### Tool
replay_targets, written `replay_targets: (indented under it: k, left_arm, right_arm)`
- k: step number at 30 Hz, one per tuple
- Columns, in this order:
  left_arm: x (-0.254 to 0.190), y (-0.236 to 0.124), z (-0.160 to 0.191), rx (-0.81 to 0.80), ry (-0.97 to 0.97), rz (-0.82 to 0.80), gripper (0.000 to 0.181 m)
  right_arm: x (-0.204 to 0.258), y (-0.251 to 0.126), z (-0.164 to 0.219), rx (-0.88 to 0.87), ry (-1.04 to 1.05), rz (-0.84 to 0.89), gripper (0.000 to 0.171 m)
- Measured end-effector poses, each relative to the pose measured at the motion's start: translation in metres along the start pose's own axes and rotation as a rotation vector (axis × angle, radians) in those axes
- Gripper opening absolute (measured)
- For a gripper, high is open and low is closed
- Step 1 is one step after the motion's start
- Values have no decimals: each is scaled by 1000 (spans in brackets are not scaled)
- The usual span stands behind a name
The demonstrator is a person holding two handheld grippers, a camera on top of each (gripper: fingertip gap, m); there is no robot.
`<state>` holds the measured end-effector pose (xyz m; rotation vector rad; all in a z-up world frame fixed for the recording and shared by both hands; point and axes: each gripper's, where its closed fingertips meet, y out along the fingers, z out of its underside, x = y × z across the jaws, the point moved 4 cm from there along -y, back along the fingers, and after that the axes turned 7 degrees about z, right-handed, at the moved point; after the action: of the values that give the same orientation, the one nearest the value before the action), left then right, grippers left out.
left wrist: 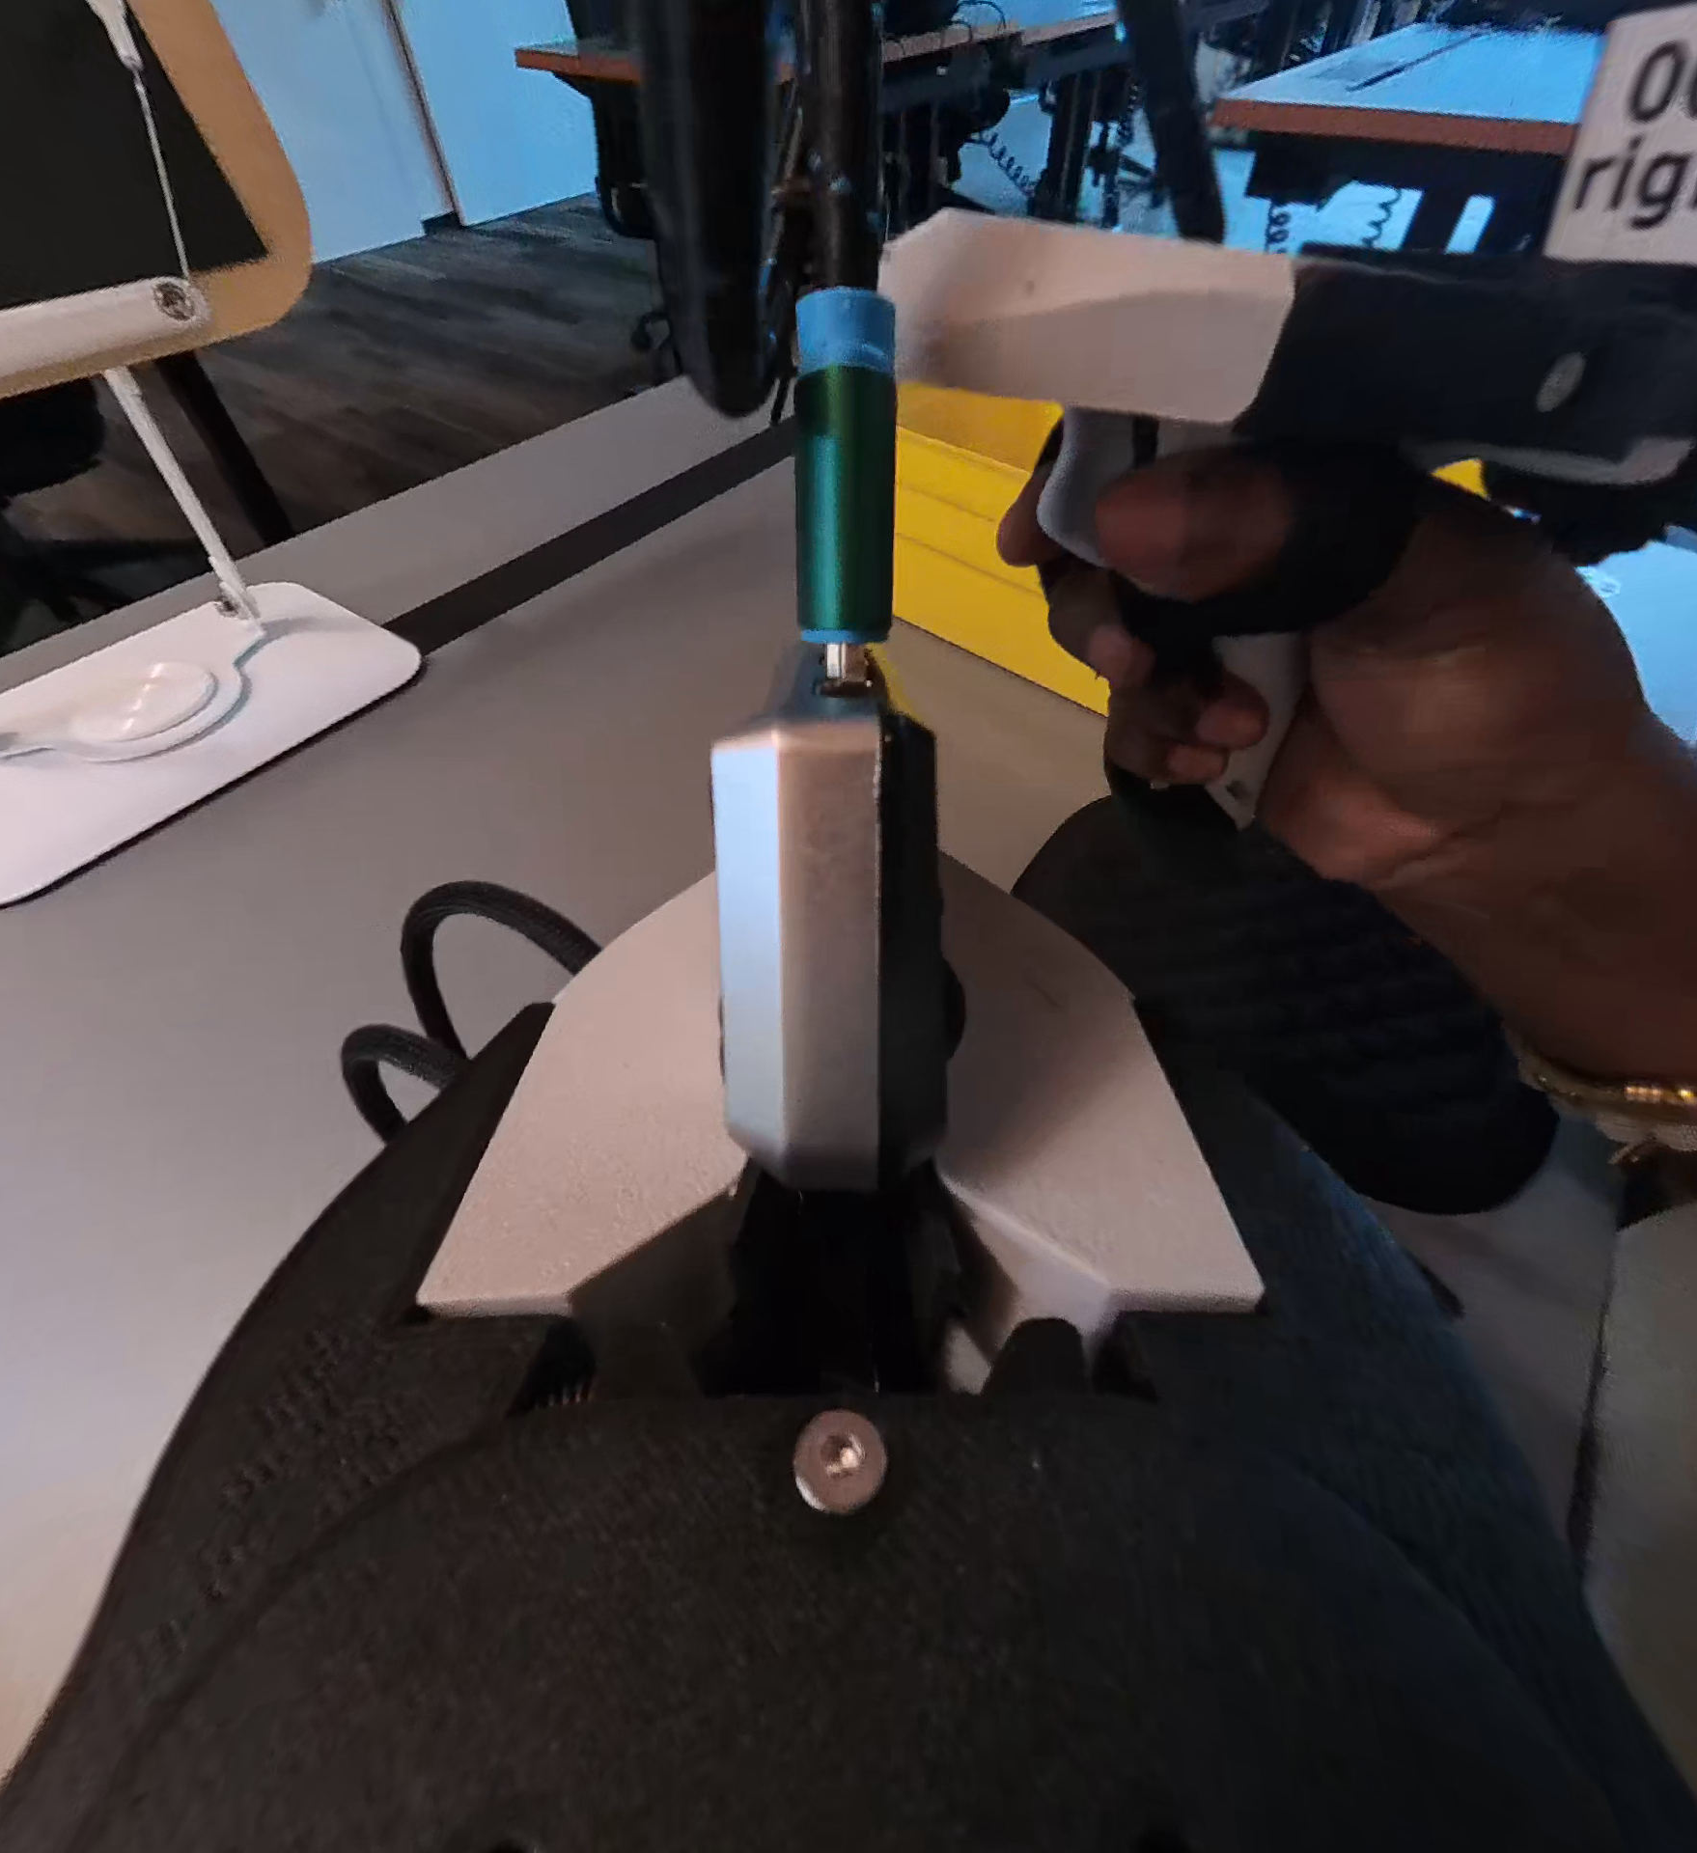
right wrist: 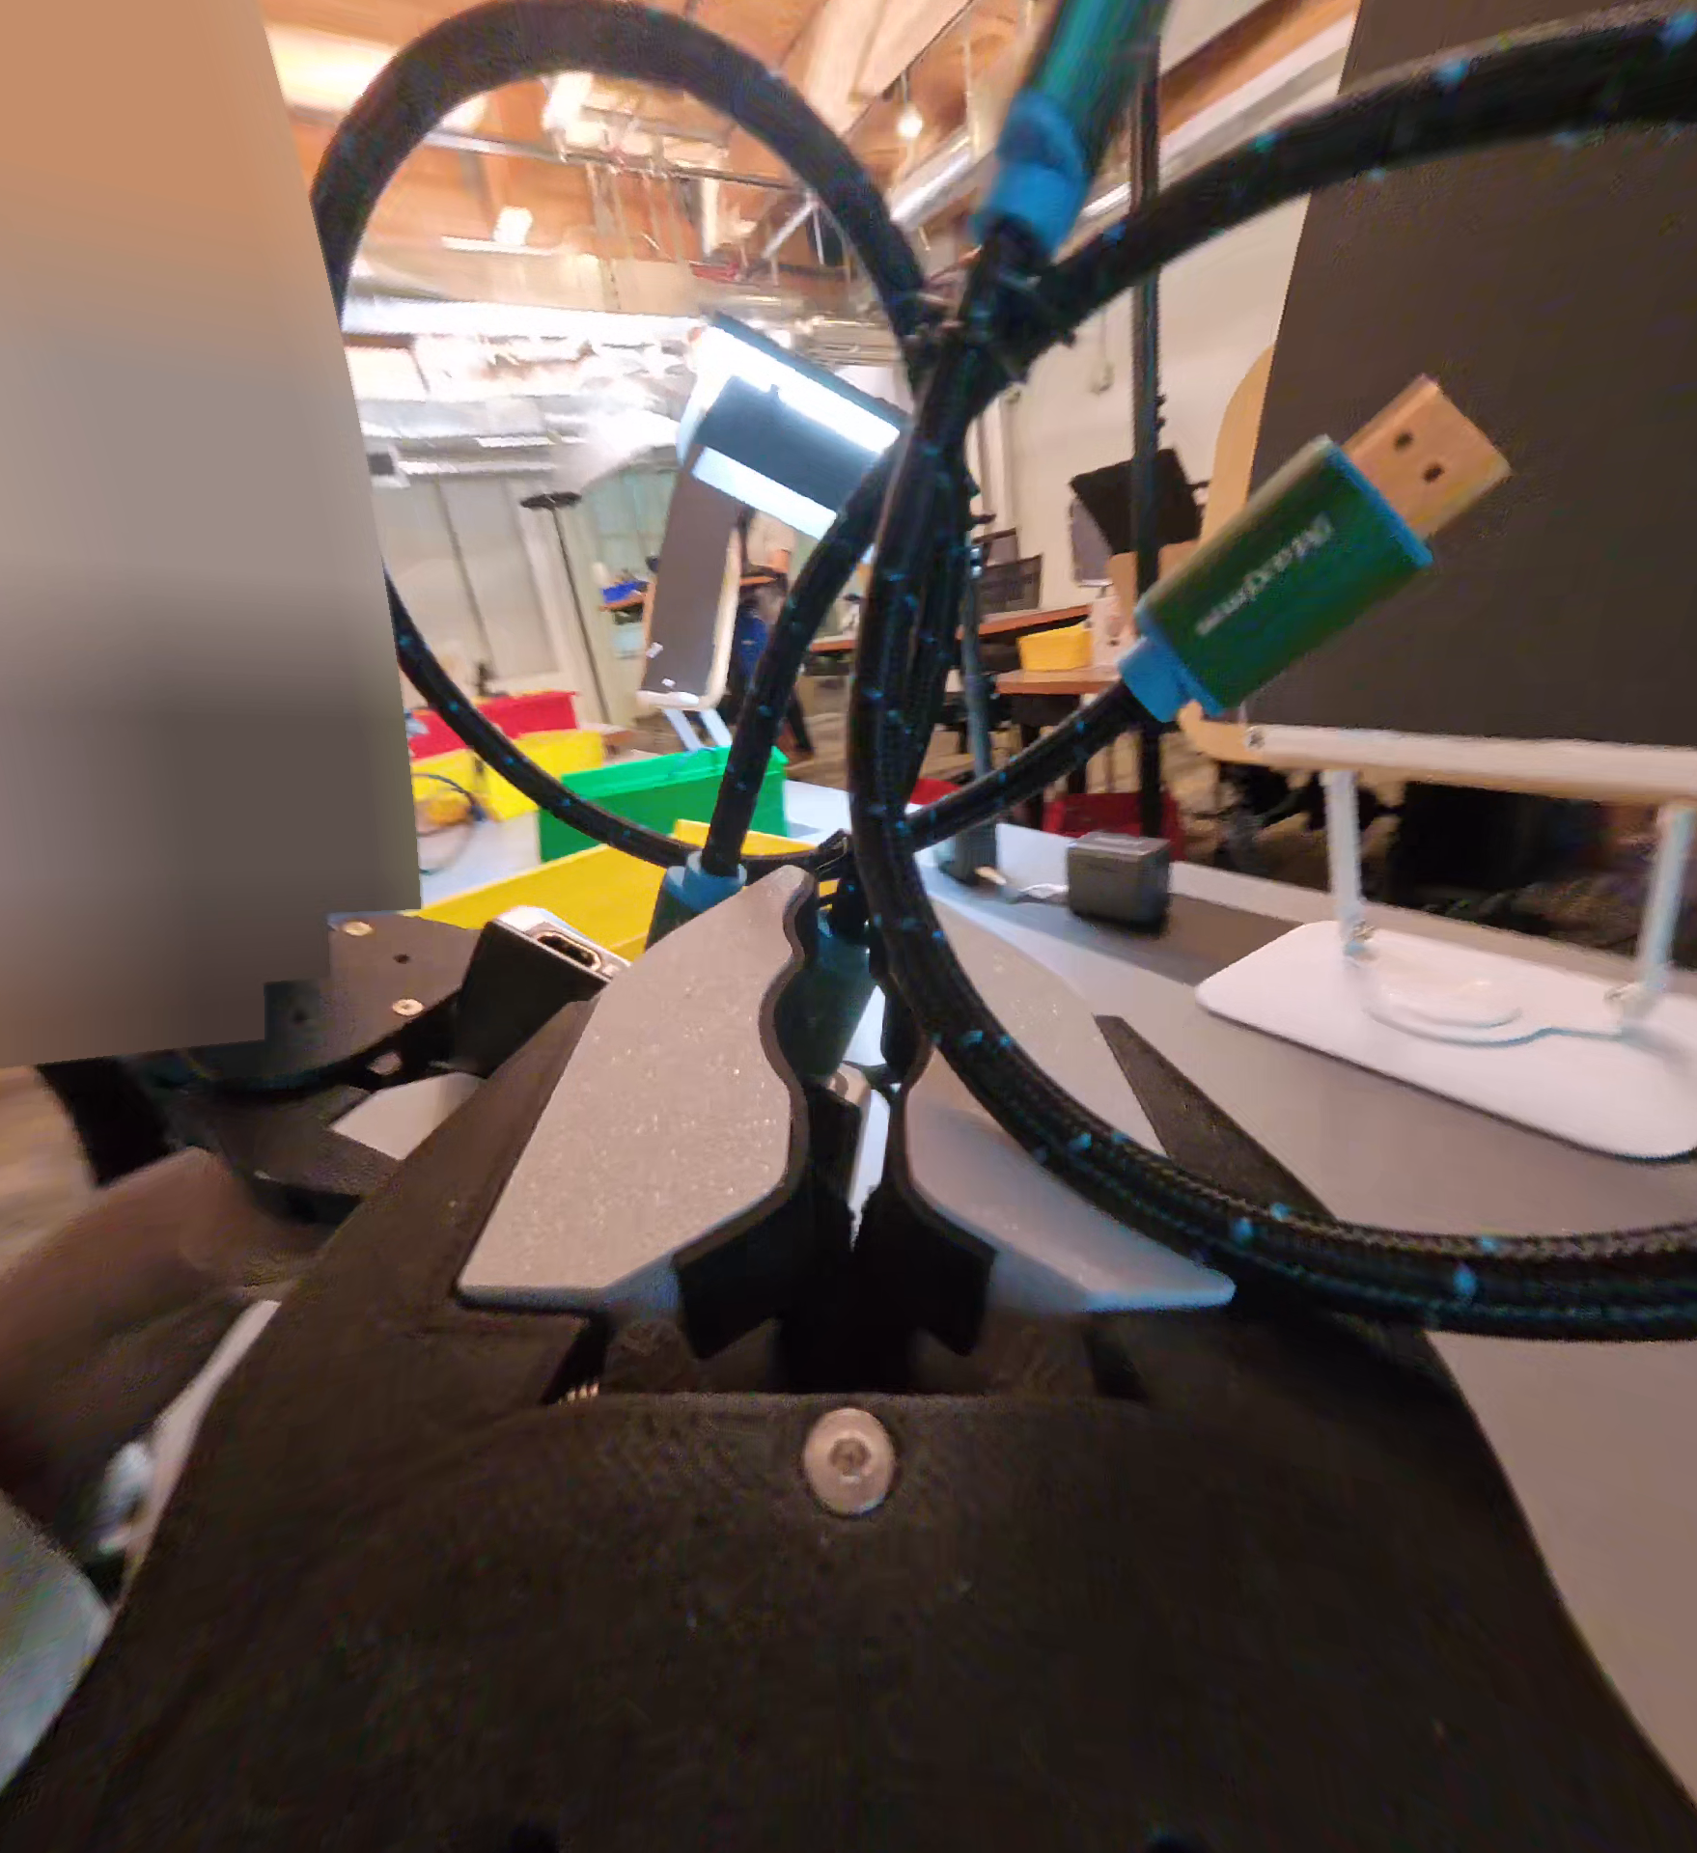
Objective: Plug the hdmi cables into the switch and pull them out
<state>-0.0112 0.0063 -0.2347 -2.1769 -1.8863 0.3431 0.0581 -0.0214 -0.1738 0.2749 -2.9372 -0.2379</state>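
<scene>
In the left wrist view my left gripper (left wrist: 829,1053) is shut on the silver-and-black HDMI switch (left wrist: 794,902) and holds it upright above the grey table (left wrist: 173,1153). A green HDMI plug (left wrist: 842,501) with a blue collar stands on the switch's top edge, its metal tip partly in a port. My right gripper (left wrist: 900,301) comes in from the right at the plug's collar. In the right wrist view my right gripper (right wrist: 839,988) is shut on that green plug (right wrist: 824,988). The switch (right wrist: 534,953) shows an empty port at the left. A loose green plug (right wrist: 1286,582) with a gold tip hangs at the right.
Black braided cables (right wrist: 885,802) loop in front of the right wrist camera. A white stand (left wrist: 152,722) holding a board is on the table's left. A yellow bin (left wrist: 975,521) stands behind the switch, with a green bin (right wrist: 664,792) beyond. A small grey box (right wrist: 1115,882) sits on the table. The tips of one gripper are about 8 cm away from the tips of the other.
</scene>
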Motion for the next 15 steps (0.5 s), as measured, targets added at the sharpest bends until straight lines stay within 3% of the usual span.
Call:
replay_targets:
  k: [3,6,9,11,13,15]
  left_arm:
    - [-2,0,3,-14,-26,37,24]
    - [-2,-3,-2,-35,-22,34,24]
    - [8,-3,8,9,-38,10,24]
    - [4,1,10,12,-34,9,25]
    - [-1,7,30,167,12,6,24]
    - [-12,11,50,162,-23,72,25]
  right_arm:
    - [-3,-2,1,-14,94,-51,4]
    - [1,0,-6,-24,38,-51,4]
    - [5,5,2,54,-254,86,6]
    - [8,5,-1,53,-325,111,6]
    - [-1,1,-17,-69,-215,132,4]
    - [-32,-21,-51,-166,-201,211,6]
